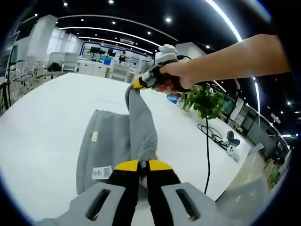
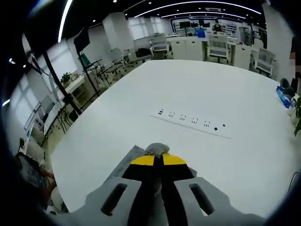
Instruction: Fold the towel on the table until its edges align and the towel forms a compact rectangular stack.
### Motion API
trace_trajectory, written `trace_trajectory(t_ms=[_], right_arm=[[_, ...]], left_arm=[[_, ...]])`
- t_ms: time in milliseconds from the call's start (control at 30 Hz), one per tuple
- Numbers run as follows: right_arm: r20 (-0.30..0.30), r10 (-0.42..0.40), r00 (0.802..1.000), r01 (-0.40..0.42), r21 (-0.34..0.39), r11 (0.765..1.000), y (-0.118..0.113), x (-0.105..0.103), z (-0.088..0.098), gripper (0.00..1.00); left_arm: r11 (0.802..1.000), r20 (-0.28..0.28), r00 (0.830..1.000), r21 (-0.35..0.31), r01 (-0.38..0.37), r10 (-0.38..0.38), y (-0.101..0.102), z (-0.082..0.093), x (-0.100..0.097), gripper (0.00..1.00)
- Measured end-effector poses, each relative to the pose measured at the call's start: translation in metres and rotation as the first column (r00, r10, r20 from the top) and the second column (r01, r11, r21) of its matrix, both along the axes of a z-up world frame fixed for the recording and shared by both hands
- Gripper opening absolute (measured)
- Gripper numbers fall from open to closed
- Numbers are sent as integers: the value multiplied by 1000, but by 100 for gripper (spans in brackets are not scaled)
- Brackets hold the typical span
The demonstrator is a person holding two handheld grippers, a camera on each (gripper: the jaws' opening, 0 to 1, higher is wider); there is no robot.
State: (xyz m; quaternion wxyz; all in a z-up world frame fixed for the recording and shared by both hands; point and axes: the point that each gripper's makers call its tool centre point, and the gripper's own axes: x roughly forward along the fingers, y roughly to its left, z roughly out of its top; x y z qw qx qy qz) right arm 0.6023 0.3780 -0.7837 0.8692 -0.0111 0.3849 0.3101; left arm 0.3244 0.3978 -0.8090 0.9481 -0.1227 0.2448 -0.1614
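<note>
A grey towel (image 1: 106,143) lies on the white table (image 1: 47,122), with a white label near its front edge. One edge of it is lifted into a taut strip between both grippers. My left gripper (image 1: 143,163) is shut on the near end of that strip. My right gripper (image 1: 141,84), held by a person's hand, is shut on the far end, raised above the table. In the right gripper view, my right gripper (image 2: 157,159) has its yellow-tipped jaws closed on a bunch of grey towel (image 2: 156,149).
A potted green plant (image 1: 204,101) stands at the table's right side, with a black cable (image 1: 207,146) running past it. A row of sockets (image 2: 190,120) is set in the table top. Desks and chairs fill the room behind.
</note>
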Motion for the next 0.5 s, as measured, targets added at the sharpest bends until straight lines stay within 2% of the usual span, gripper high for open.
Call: trace_trajectory(t_ms=[267,500], right_arm=[[-6,24,1000,-24,4,1000,14,-2,-11,0],[-13,39,999,-39,2,999,26,-1,-19,0]], left_arm=[[1000,-34,999,22,-7,8,13,-14,-3,5],[999,-53,998,27,-29,30,22,-20,-4,5]])
